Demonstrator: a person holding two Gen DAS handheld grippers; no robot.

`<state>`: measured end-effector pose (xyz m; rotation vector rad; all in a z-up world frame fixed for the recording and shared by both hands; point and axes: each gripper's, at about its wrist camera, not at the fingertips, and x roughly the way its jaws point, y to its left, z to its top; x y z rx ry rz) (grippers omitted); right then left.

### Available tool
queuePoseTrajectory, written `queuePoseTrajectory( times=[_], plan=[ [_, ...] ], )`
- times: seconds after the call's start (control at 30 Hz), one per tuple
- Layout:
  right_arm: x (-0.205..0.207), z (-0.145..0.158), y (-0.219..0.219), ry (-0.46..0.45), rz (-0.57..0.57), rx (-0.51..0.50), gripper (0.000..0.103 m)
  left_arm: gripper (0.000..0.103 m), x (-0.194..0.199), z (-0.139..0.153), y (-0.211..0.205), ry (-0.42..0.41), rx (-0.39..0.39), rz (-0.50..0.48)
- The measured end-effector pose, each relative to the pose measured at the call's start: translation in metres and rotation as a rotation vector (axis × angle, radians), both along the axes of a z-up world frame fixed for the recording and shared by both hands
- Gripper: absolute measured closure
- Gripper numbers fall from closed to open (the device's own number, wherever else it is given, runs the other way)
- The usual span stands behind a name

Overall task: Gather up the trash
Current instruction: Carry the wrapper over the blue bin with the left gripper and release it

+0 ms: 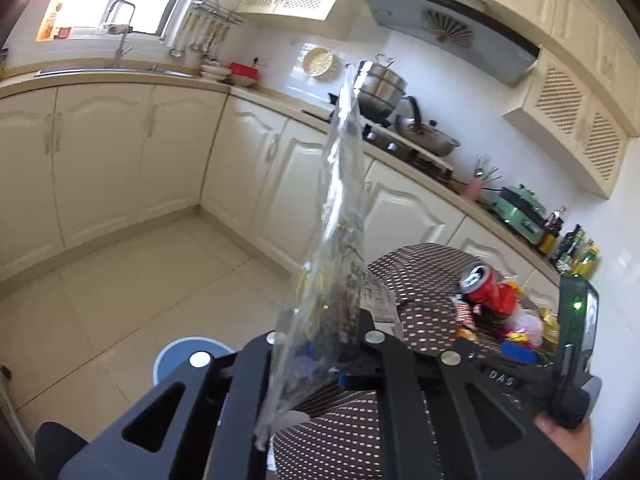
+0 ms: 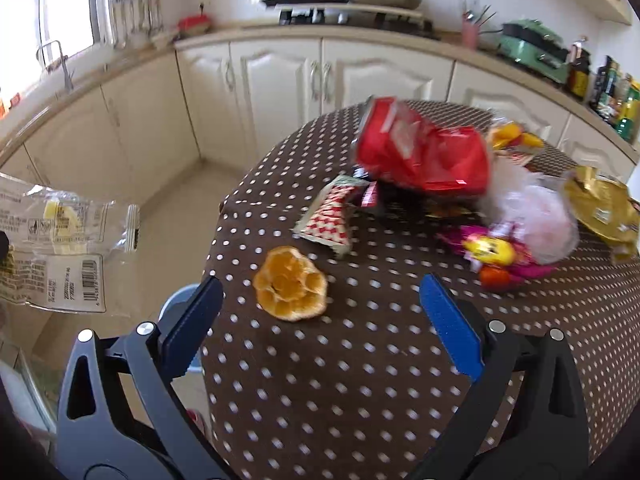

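Your left gripper [image 1: 320,360] is clamped tight on a clear plastic wrapper [image 1: 340,208], which stands up from the closed jaws and rises in front of the cream cabinets [image 1: 120,152]. In the right wrist view the same wrapper [image 2: 60,248] hangs off the left edge of the round table [image 2: 360,380], out over the floor, with its barcode label facing the camera.

Your right gripper [image 2: 320,320] is spread wide and holds nothing; its blue pads [image 2: 452,324] sit apart above the brown polka-dot tablecloth, and the dried orange peel [image 2: 290,290] lies on the cloth just beyond and between them, nearer the left finger.

The rest of the trash lies farther back on the table: a red-and-white checked packet [image 2: 330,216] just behind the peel, a crumpled red bag [image 2: 424,152] behind that, a pink and white wrapper [image 2: 532,216] to the right, a yellow and magenta wrapper [image 2: 492,252] in front of it, and a gold foil wrapper [image 2: 604,204] at the table's right edge.

A blue bin [image 1: 188,356] stands on the floor just beside the table's left edge.
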<state>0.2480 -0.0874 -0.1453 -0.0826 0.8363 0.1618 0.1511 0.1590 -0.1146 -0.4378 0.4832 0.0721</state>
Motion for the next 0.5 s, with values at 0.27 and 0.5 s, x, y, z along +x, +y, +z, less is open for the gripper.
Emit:
queuePoseTrajectory(
  times=[0.27, 0.5],
  plan=[
    [0.004, -0.003, 0.007, 0.002, 0.023, -0.020, 0.069, 0.095, 0.013, -0.027, 0.015, 0.073, -0.021, -0.009],
    [-0.005, 0.007, 0.018, -0.057, 0.036, 0.023, 0.070, 0.095, 0.017, -0.053, 0.034, 0.139, -0.028, -0.010]
  ],
)
